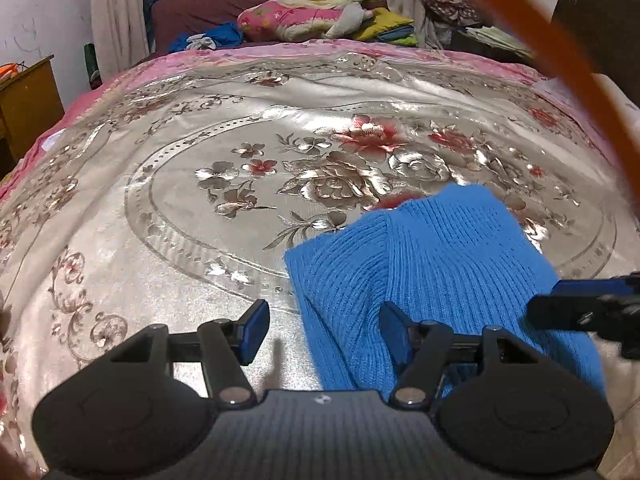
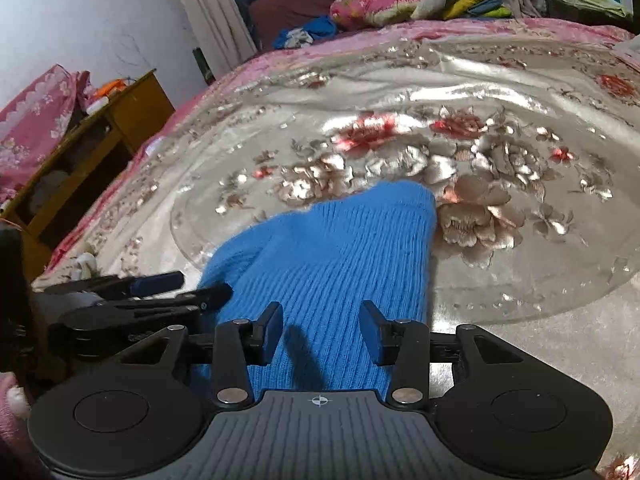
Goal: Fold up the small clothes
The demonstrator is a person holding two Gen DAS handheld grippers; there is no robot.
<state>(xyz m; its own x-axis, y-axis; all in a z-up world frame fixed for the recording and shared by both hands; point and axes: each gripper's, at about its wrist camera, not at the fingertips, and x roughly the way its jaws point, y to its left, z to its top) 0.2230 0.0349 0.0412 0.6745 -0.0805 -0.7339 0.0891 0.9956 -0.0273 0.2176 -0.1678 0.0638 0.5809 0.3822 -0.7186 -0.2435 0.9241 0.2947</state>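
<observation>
The bed cover [image 1: 168, 184], silvery with a flower print, spreads out ahead of both grippers and takes up most of each view. On it lies the blue knit garment [image 1: 420, 264], the one piece in hand: it sits just ahead of the right gripper [image 2: 320, 334] and runs under its fingers, while for the left gripper [image 1: 320, 330] it lies ahead and to the right, its near edge passing under the right-hand finger.

The garment looks doubled over already, a rounded fold showing along its left side and a narrow end pointing away from the tools. By my judgement at least one fold is made; whether another is wanted, I cannot tell, since the near end is hidden beneath the tools.

The left gripper stands spread, with only bare cover and the knit's edge below the gap. The right gripper is spread too, narrower, poised over the knit without pinching it.

Far beyond the tools, more clothes [image 1: 208, 42] wait in a heap.
</observation>
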